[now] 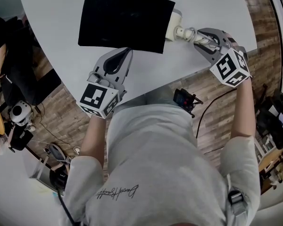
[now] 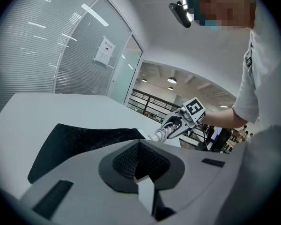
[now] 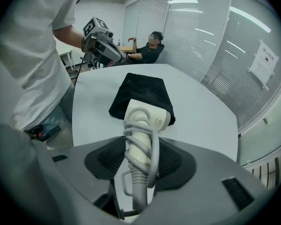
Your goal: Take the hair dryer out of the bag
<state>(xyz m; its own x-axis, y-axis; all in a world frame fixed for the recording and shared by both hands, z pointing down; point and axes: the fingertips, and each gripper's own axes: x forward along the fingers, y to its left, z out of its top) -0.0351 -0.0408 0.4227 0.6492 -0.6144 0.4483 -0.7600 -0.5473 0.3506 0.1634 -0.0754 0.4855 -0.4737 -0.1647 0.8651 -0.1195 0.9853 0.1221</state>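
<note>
A flat black bag (image 1: 122,18) lies on the white table (image 1: 52,13). The white hair dryer (image 1: 173,25) sticks out of the bag's right end, with its grey cord wound round the handle. My right gripper (image 1: 198,36) is shut on that handle, and in the right gripper view the handle and cord (image 3: 141,144) sit between the pads while the dryer's head (image 3: 149,116) is still at the bag's mouth (image 3: 143,90). My left gripper (image 1: 125,53) is at the bag's near edge, its jaws closed together on that edge (image 2: 139,146); the pinch itself is hidden.
The table's curved front edge (image 1: 179,76) runs just below both grippers. A black device (image 1: 186,98) hangs at the wearer's waist. A person in black sits beyond the table (image 3: 147,50). Glass walls with blinds (image 3: 215,36) stand behind, and cables lie on the wood floor (image 1: 212,107).
</note>
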